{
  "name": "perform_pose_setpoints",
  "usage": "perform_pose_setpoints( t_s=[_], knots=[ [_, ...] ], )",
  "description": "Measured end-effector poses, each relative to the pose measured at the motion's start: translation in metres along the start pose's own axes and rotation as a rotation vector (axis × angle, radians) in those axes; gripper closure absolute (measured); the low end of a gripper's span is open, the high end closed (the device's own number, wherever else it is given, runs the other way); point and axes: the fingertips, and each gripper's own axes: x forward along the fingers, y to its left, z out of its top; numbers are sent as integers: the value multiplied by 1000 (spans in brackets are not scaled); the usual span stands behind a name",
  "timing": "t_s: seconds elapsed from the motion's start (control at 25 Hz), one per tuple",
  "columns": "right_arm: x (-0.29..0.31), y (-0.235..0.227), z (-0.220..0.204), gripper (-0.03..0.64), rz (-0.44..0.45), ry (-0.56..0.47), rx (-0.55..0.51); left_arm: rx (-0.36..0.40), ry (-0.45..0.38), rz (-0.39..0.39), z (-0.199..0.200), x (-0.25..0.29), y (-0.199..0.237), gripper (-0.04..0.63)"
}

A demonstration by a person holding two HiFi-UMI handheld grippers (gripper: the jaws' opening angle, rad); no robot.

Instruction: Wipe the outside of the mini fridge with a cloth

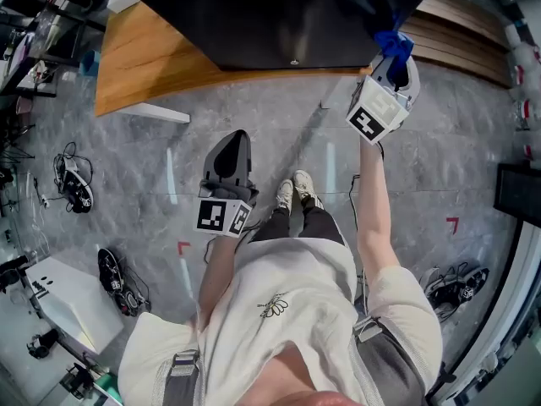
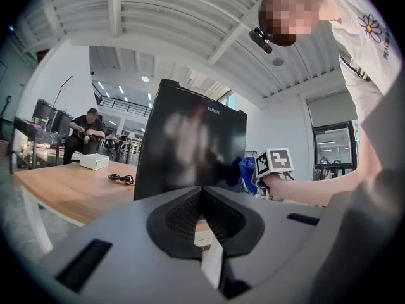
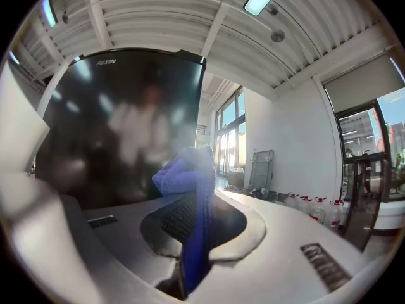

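The black mini fridge [image 1: 287,15] stands on a wooden table [image 1: 144,57], its glossy door facing me. My right gripper [image 1: 393,51] is raised to the fridge's front right corner and is shut on a blue cloth [image 1: 390,41]. In the right gripper view the cloth [image 3: 190,173] bunches out between the jaws, close to the fridge door [image 3: 120,125]. My left gripper [image 1: 232,146] hangs lower, over the floor and short of the fridge, shut with nothing in it. From the left gripper view the fridge [image 2: 190,138] and the cloth [image 2: 248,170] show ahead.
A cable [image 2: 120,179] and a white box [image 2: 93,161] lie on the table left of the fridge. Devices with cables [image 1: 74,184] sit on the grey floor, and a white table [image 1: 68,299] stands at lower left. Bottles [image 3: 310,201] line the far wall.
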Motion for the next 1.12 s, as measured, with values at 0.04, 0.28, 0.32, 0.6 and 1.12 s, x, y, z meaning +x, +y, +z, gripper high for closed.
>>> perform_pose_setpoints(
  t_s=[0.04, 0.28, 0.32, 0.6, 1.12],
  knots=[
    [-6, 1, 3, 555, 2, -7, 2, -3, -4, 7, 1, -1, 2, 591],
    [-48, 40, 16, 555, 109, -31, 22, -20, -26, 57, 6, -17, 17, 591],
    [-55, 52, 17, 555, 136, -28, 35, -21, -26, 64, 5, -19, 19, 591],
    [-90, 179, 7, 555, 389, -9, 73, -29, -53, 145, -5, -42, 42, 591],
    [-123, 404, -25, 555, 673, -25, -34, -32, -116, 376, -5, -112, 116, 591]
  ],
)
